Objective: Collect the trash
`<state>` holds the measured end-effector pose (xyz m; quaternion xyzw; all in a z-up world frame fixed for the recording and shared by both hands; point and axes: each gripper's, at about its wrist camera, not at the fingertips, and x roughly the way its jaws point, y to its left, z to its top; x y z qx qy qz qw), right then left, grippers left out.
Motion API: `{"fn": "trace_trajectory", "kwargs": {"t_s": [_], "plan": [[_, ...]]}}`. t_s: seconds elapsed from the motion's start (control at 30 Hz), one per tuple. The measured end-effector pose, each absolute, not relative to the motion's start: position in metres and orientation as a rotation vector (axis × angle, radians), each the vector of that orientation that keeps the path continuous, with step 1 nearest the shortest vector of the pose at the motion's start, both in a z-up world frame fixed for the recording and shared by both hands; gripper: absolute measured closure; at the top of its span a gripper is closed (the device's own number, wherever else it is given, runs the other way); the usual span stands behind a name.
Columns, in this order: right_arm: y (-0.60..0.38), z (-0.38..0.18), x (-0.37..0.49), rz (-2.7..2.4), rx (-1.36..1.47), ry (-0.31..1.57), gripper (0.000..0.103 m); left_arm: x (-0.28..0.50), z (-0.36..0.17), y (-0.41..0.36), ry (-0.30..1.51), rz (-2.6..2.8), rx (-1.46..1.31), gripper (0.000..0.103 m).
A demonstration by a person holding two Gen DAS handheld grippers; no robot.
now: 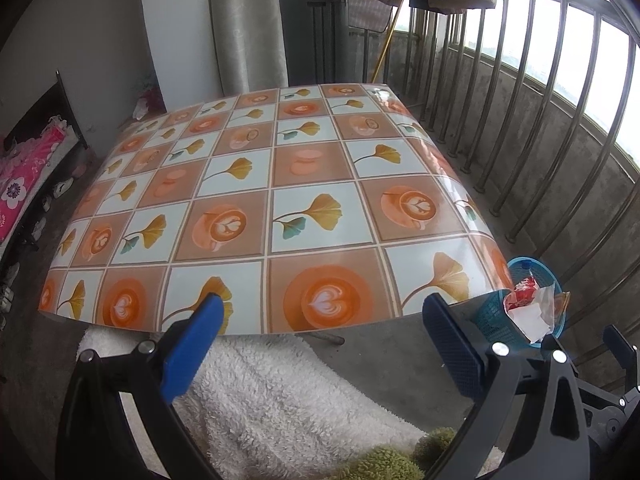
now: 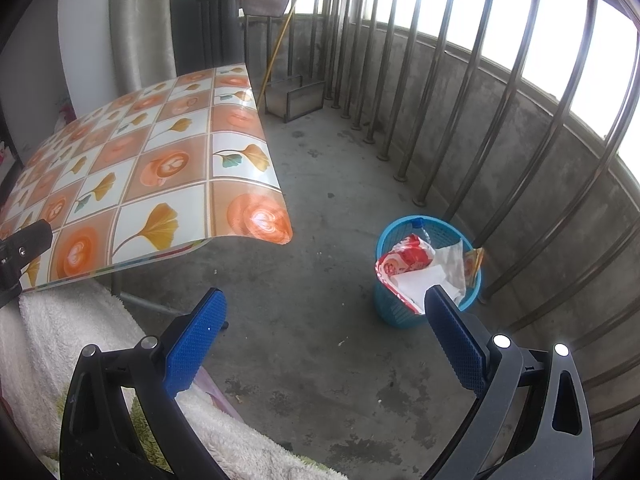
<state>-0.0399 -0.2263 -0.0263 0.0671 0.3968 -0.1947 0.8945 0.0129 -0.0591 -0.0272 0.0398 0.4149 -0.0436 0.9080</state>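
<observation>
- L gripper [image 1: 320, 312] level at desk [image 1: 256, 184] edge, fingers wide, empty.
- R gripper [image 2: 324, 308] angled at floor, fingers wide, empty, near blue wastebasket [image 2: 428, 276] w/ wrappers.

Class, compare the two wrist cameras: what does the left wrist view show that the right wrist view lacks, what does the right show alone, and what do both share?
Left only: the pink flowered fabric beside the table, and the whole tabletop.

Right only: the metal frame on the floor by the railing, and the basket's full outside down to the concrete.

Both: the patterned table, the blue basket filled with wrappers, the railing, and open, empty left gripper and right gripper.
</observation>
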Motion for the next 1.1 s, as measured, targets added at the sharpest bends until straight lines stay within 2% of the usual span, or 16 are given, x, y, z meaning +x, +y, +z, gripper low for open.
{"fn": "trace_trajectory", "kwargs": {"t_s": [1.1], "plan": [[-0.228, -0.026, -0.04, -0.401, 0.138, 0.823, 0.008, 0.014, -0.026, -0.048, 0.861, -0.082, 0.076, 0.006]]}}
